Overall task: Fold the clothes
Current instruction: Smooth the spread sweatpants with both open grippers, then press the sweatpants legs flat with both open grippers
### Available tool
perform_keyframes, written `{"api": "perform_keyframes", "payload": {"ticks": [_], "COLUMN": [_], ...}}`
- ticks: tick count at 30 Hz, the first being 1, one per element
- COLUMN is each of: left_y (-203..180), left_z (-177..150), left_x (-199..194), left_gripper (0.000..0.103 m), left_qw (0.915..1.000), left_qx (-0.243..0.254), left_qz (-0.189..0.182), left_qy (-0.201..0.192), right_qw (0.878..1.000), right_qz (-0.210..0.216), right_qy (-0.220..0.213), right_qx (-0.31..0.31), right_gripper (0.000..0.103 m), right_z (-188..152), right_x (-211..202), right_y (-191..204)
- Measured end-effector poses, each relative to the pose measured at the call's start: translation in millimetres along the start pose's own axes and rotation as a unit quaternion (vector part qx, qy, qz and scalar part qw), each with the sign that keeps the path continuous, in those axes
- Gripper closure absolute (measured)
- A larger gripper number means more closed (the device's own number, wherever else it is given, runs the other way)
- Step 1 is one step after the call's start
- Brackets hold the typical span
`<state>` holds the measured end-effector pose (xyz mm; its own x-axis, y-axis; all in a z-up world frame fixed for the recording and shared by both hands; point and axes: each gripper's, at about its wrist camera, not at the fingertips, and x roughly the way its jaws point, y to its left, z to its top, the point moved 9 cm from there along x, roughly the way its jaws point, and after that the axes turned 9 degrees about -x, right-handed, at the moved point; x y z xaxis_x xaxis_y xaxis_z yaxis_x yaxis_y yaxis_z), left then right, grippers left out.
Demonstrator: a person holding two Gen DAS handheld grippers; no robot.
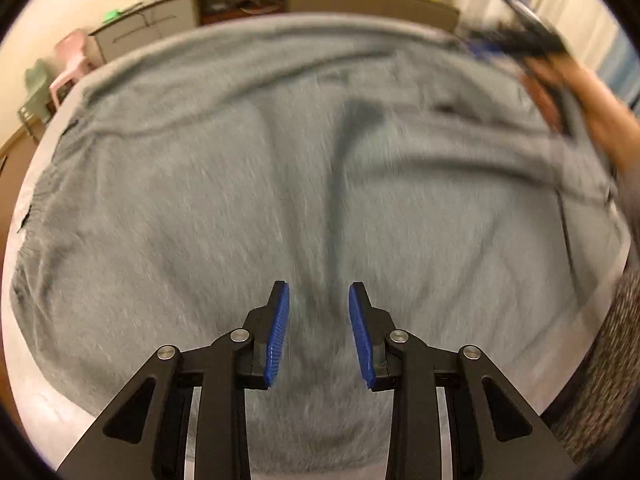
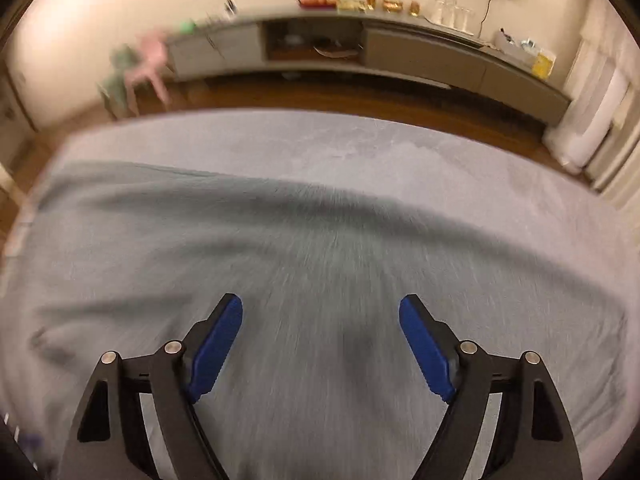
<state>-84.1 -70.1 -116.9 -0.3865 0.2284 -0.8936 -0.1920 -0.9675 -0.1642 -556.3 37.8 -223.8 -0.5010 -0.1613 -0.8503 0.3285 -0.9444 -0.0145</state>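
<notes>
A fuzzy grey-green knitted garment [image 1: 248, 184] lies spread flat over a pale lilac-grey covered surface [image 2: 360, 140], reaching nearly to its left and far edges, with soft creases running across it. The left gripper [image 1: 319, 292] hangs above the garment near the near edge, its blue ribbed pads [image 1: 279, 332] parted with cloth showing between them, gripping nothing. The right gripper [image 2: 321, 306] hovers over the same fabric, its fingers spread wide. A person's hand [image 1: 568, 80] holds it toward the far right corner.
</notes>
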Motion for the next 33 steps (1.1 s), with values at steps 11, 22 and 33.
{"api": "perform_keyframes", "payload": {"ticks": [11,22,33], "left_y": [-48,-90,-110], "left_z": [13,16,41], "left_x": [18,44,38], "left_gripper": [0.068,0.050,0.049], "left_qw": [0.9994,0.9961,0.9964], "left_qx": [0.025,0.060,0.062], "left_qz": [0.022,0.062,0.059], "left_qy": [0.001,0.020,-0.005], "right_qw": [0.968,0.981,0.995], "right_qz": [-0.089,-0.132,0.043], "right_qy": [-0.015,0.046,-0.035], "right_qx": [0.236,0.134,0.079], "right_gripper": [0.055,0.061,0.059], "right_z": [-233,-200,-158], "right_x": [-98,25,34], "right_y": [-155,-160,-47]}}
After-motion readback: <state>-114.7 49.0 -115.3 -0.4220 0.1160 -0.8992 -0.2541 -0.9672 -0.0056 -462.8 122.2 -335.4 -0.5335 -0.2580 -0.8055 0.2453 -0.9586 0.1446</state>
